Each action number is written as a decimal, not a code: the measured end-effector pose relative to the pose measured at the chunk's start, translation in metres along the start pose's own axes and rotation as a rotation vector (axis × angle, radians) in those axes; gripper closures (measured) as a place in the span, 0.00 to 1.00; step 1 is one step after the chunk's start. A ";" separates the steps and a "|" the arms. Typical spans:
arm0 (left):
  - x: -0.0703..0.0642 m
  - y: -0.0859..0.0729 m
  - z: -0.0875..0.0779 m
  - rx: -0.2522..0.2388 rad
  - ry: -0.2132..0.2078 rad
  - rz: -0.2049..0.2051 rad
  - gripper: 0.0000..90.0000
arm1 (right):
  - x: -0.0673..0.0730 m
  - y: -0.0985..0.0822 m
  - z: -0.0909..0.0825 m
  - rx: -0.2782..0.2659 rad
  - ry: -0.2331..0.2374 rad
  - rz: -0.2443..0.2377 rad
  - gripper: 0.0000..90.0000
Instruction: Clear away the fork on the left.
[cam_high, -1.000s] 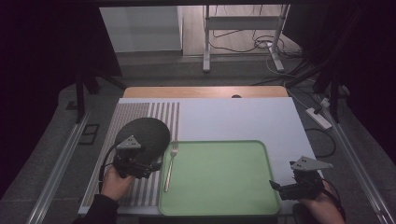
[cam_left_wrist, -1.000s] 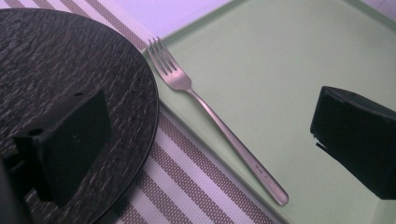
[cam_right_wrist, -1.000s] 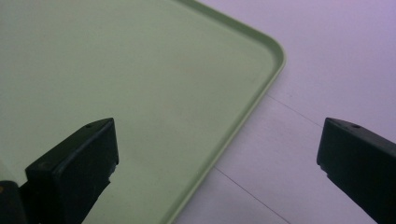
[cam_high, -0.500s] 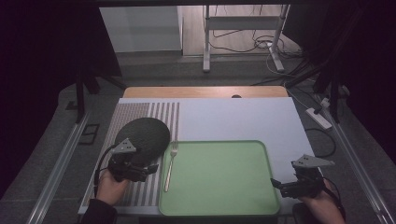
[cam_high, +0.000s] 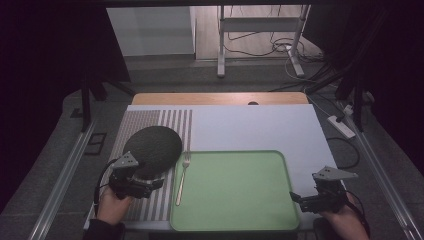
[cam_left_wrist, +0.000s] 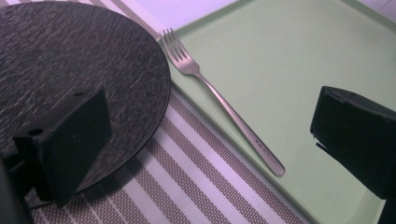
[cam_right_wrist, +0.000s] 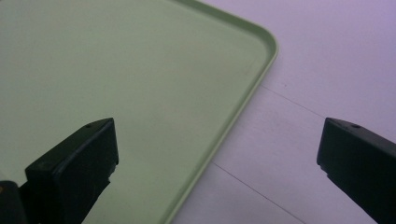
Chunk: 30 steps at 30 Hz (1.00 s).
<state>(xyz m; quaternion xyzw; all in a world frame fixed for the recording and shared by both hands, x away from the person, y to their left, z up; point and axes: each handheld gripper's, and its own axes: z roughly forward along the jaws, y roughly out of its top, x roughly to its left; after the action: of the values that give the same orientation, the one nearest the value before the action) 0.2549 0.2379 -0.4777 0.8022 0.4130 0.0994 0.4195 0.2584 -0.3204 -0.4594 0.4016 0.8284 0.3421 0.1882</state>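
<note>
- dark room around a white tabletop (cam_high: 250, 127), wooden strip at its far edge, cables on the floor behind.
- striped grey-and-white woven placemat (cam_high: 150, 125) at the table's left, round dark textured plate (cam_high: 152, 149) lying on it.
- left gripper (cam_high: 150, 184) in the person's left hand at the near left, above the placemat just beside the plate's near edge; jaws spread wide, nothing between them. in the left gripper view one jaw hangs over the plate, the other over the tray.
- slim silver metal fork (cam_high: 182, 175) just right of the plate, tines pointing away, lying along the left rim of the tray, handle end on the rim.
- flat light-green rectangular plastic tray (cam_high: 235, 190) at centre near, rounded corners.
- right gripper (cam_high: 300, 198) in the right hand at the tray's near right corner; jaws spread wide, empty, one over the tray, one over the bare table.
</note>
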 end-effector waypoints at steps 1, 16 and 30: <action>0.000 -0.001 -0.001 0.000 0.001 -0.002 0.00 | 0.000 0.000 0.000 -0.002 0.000 0.000 0.00; 0.003 -0.015 -0.010 0.028 0.005 -0.034 0.00 | 0.000 0.000 0.000 -0.005 0.007 -0.004 0.00; 0.005 -0.032 -0.019 0.063 0.015 -0.058 0.00 | 0.000 0.000 0.000 -0.005 0.012 -0.002 0.00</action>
<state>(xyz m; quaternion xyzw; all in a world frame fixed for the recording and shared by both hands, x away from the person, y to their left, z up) 0.2304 0.2628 -0.4906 0.8019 0.4422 0.0800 0.3938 0.2581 -0.3209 -0.4593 0.3982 0.8292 0.3462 0.1845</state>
